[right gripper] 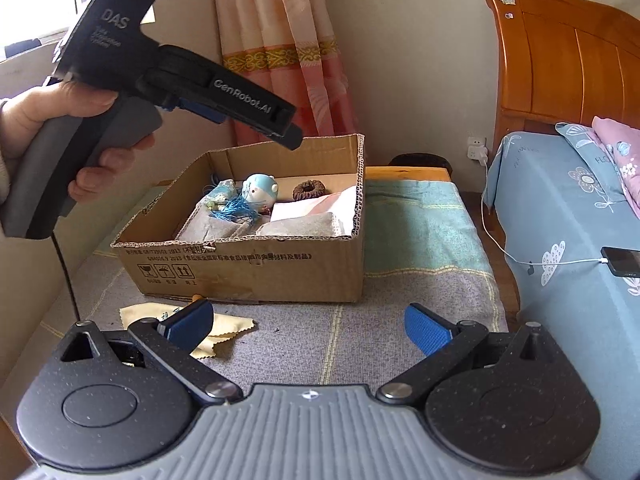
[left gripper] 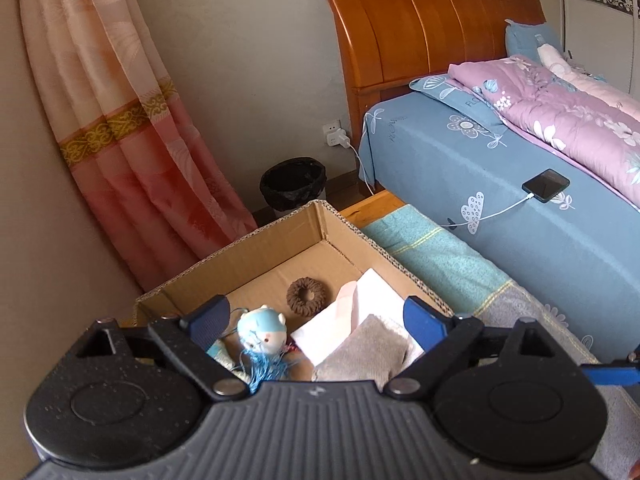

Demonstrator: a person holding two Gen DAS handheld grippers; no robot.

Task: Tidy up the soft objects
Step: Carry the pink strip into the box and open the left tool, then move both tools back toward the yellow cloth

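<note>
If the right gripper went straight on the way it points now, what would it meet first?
Probably the grey woven mat between its open jaws, short of the brown cardboard box; the right gripper tilts downward, though depth is unclear.

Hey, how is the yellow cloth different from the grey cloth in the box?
The yellow cloth lies outside the cardboard box, on the grey mat in front of it; the grey cloth sits inside the box. The yellow cloth is spread flat with zigzag edges, while the grey cloth looks folded and thicker. The right gripper hangs open near the yellow cloth; the left gripper is open above the grey one. Neither cloth is gripped.
</note>
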